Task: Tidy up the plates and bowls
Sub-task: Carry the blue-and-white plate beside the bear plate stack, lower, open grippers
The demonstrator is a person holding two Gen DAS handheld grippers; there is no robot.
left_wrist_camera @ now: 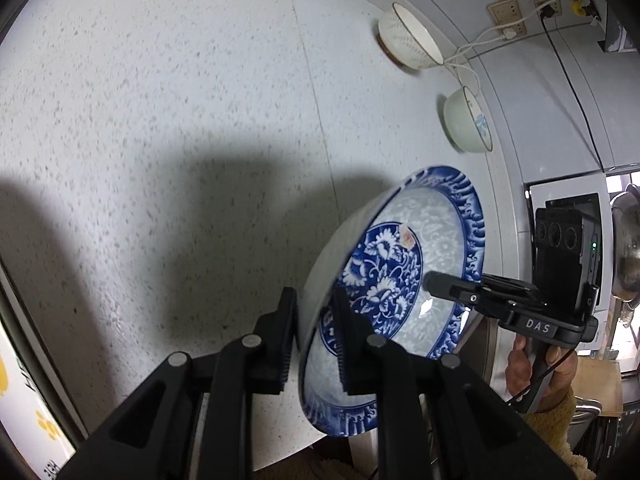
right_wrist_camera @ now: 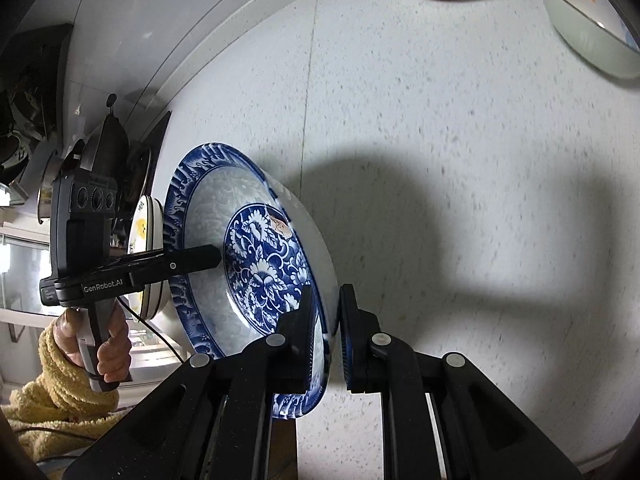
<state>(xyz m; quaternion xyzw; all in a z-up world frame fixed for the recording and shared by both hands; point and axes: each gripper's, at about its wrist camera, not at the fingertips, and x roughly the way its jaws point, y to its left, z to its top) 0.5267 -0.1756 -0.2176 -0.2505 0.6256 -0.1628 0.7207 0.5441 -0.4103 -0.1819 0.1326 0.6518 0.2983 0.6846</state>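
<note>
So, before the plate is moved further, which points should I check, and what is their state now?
1. Left gripper shut on the rim of the blue plate: ok.
2. Right gripper shut on the opposite rim: ok.
3. Plate lifted off the white counter: ok, its shadow falls on the counter below it.
4. Plate level: cannot tell.
5. Path clear: ok, the speckled bowl and the pale green bowl stand apart, near the wall.
6. Loose white cable by those bowls: not ok if the plate is going there.
</note>
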